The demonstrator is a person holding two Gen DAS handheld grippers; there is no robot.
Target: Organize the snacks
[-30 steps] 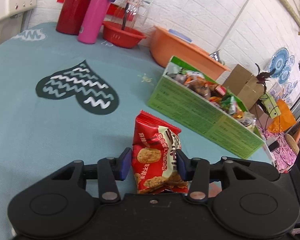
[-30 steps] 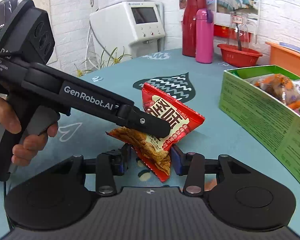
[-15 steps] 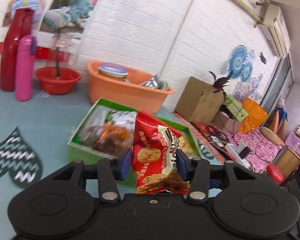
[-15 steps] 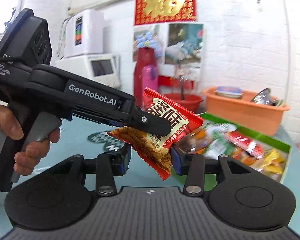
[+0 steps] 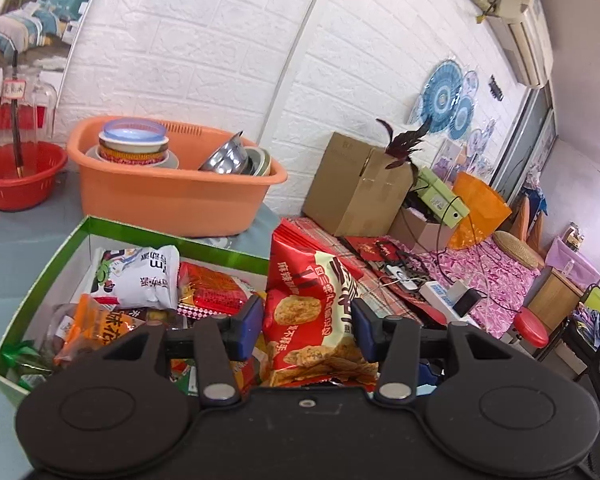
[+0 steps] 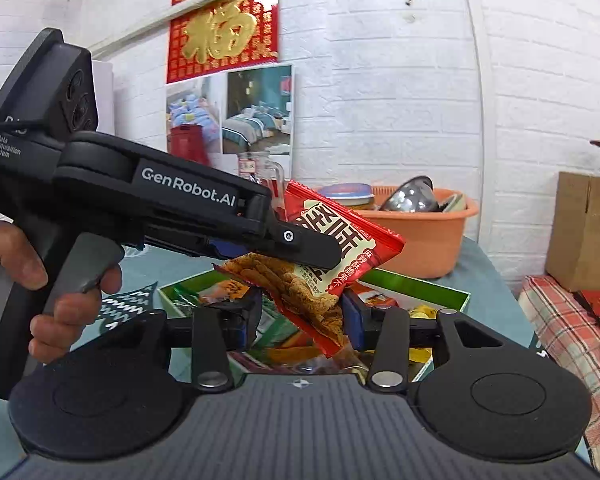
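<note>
A red snack bag (image 5: 312,312) printed with crackers stands between the blue pads of my left gripper (image 5: 306,326). Its jaws are opening, and the pads still touch the bag's sides. Below lies the green box (image 5: 140,233), filled with several snack packs, among them a white bag (image 5: 140,280). In the right wrist view a red snack bag (image 6: 340,240) of the same print hangs tilted, its lower corner gripped by my right gripper (image 6: 302,316). The left gripper's near finger (image 6: 300,242) crosses its face. Whether both grippers hold one bag I cannot tell.
An orange basin (image 5: 172,196) of bowls stands just behind the green box, with a red basket (image 5: 20,184) to its left. A cardboard box (image 5: 356,184) and cluttered pink cloth lie beyond the table's right edge. A hand (image 6: 72,312) grips the left gripper's handle.
Both grippers have swung with the red bag from over the teal tabletop to above the green box. The box now lies right under the fingers.
</note>
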